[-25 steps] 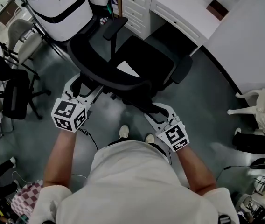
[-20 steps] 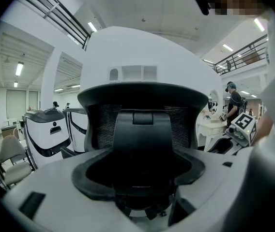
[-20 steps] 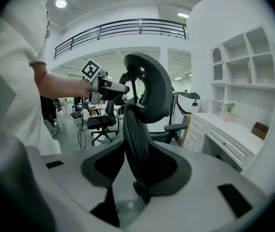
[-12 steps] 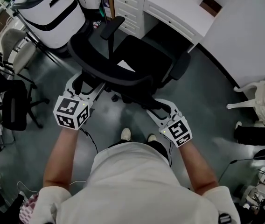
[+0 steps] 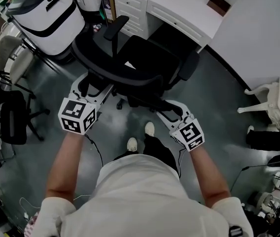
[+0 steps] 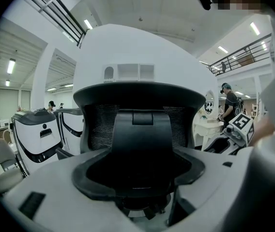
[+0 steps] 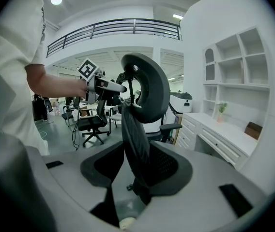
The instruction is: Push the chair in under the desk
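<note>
Our left gripper (image 5: 92, 89) and right gripper (image 5: 168, 113) behind the chair (image 5: 152, 58), jaws spread wide around its backrest (image 5: 122, 77), desk (image 5: 179, 10) just beyond the chair

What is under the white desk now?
Under the desk there is a dark knee space beside the drawers. The chair seat stands at its mouth. Its deeper part is hidden from above.

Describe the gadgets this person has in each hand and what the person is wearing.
Both the left gripper and the right gripper are white plastic, with two broad jaws lined in black padding and a white cube printed with black square markers. A thin black cable trails from the left one. The person wears a white short-sleeved shirt, dark trousers and pale shoes.
</note>
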`<state>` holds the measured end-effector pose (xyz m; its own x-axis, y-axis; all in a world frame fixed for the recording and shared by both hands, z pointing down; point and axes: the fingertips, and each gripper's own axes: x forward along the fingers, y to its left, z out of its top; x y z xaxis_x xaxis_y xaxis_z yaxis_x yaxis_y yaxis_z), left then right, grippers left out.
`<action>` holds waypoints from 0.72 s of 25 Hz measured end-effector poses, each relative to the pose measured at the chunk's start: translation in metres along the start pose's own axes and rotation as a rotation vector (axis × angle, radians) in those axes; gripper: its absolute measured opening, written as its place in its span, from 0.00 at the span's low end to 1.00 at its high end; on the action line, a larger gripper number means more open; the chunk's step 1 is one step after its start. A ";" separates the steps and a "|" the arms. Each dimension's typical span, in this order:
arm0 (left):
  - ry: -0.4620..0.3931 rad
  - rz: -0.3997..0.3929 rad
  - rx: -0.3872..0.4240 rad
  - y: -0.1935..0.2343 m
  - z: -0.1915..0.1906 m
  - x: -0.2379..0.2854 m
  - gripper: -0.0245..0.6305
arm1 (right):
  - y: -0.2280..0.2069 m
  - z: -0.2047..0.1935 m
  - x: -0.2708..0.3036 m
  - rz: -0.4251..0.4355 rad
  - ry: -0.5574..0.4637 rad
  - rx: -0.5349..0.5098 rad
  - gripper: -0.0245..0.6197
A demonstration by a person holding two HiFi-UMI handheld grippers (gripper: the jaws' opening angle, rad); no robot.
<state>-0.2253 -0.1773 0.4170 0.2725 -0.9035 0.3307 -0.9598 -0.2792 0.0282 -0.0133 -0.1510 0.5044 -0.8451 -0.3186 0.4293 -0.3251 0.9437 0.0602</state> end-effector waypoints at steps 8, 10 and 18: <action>0.008 -0.012 0.002 0.009 0.009 0.031 0.52 | -0.029 0.002 0.010 -0.002 0.002 0.006 0.30; 0.009 -0.015 0.003 0.011 0.012 0.039 0.52 | -0.036 0.002 0.012 -0.001 0.004 0.004 0.30; 0.007 -0.013 0.002 0.015 0.024 0.075 0.52 | -0.076 0.001 0.019 -0.001 0.014 0.004 0.30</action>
<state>-0.2179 -0.2572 0.4196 0.2842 -0.8975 0.3373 -0.9561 -0.2914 0.0302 -0.0055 -0.2289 0.5069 -0.8386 -0.3185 0.4418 -0.3278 0.9430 0.0576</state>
